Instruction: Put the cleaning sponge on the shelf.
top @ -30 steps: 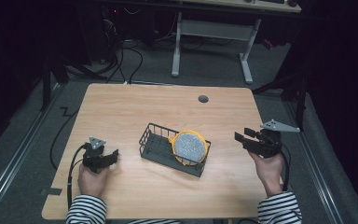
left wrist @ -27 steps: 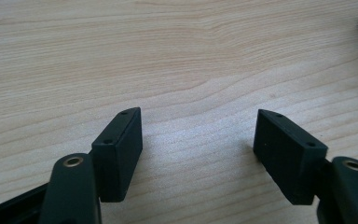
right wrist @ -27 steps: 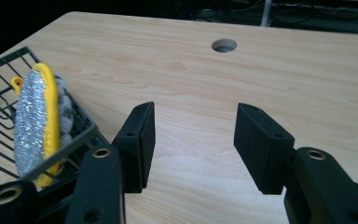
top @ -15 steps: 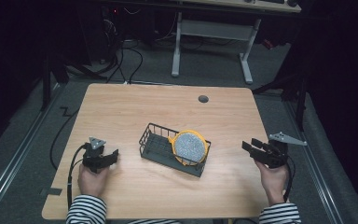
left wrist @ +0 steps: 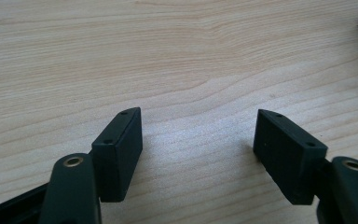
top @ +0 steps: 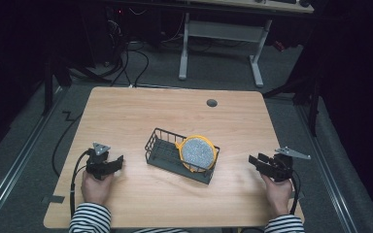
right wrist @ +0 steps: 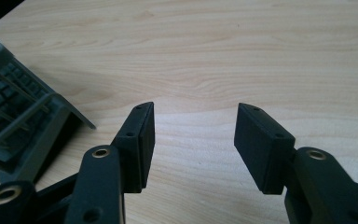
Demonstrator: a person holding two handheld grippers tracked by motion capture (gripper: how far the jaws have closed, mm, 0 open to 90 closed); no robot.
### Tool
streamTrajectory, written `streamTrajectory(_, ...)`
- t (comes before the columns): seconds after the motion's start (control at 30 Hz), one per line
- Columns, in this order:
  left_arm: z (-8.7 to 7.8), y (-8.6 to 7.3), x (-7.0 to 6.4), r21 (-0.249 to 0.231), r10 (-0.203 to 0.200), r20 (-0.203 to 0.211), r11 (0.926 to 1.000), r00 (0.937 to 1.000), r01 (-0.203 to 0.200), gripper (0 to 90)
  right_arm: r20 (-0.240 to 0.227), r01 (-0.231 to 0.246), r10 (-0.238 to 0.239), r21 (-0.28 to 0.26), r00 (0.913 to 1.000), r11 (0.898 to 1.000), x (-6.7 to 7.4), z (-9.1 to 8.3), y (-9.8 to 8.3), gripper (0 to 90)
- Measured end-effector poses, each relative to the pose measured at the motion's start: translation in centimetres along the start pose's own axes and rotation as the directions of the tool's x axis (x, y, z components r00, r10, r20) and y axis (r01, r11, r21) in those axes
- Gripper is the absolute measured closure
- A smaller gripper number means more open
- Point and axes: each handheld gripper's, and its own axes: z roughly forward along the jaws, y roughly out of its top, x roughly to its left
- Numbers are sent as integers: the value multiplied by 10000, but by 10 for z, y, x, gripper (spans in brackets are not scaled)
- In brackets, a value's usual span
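Observation:
A dark wire basket (top: 167, 150) sits at the middle of the wooden table (top: 175, 111), with a yellow-rimmed grey speckled plate (top: 197, 151) leaning upright in its right end. My left gripper (top: 116, 164) rests low on the table to the basket's left, open, with bare wood between its jaws (left wrist: 198, 140). My right gripper (top: 255, 161) is low over the table to the basket's right, open and holding nothing (right wrist: 195, 123). A corner of the basket (right wrist: 23, 126) shows at the left of the right gripper view.
A round cable hole (top: 211, 103) lies in the table's far part. A black cable (top: 75, 167) trails from the left gripper off the table's left edge. A white desk frame (top: 218, 34) stands beyond the table on a dark floor.
My right gripper has come down from above the table's right edge to just over the wood, a little nearer the person. The left gripper, basket and plate have stayed put.

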Motion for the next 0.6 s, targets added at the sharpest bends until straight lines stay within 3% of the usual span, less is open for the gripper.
streamTrajectory(0.17,0,0,0,-8,-4,-9,10000,10000,4,333,265,-44,36,281,9996,9996,-2,12,-10,475)
streamTrajectory(0.27,0,0,0,-2,3,-9,10000,10000,-3,333,674,117,-149,488,9976,9987,-1,18,-14,465)
streamTrajectory(0.37,0,0,0,2,7,-8,10000,10000,-7,333,1220,565,-654,748,9904,9956,1,24,-19,451)
streamTrajectory(0.6,0,0,0,10,22,-20,10000,10000,-22,333,1891,1306,-1486,1042,9706,9859,7,31,-25,405)
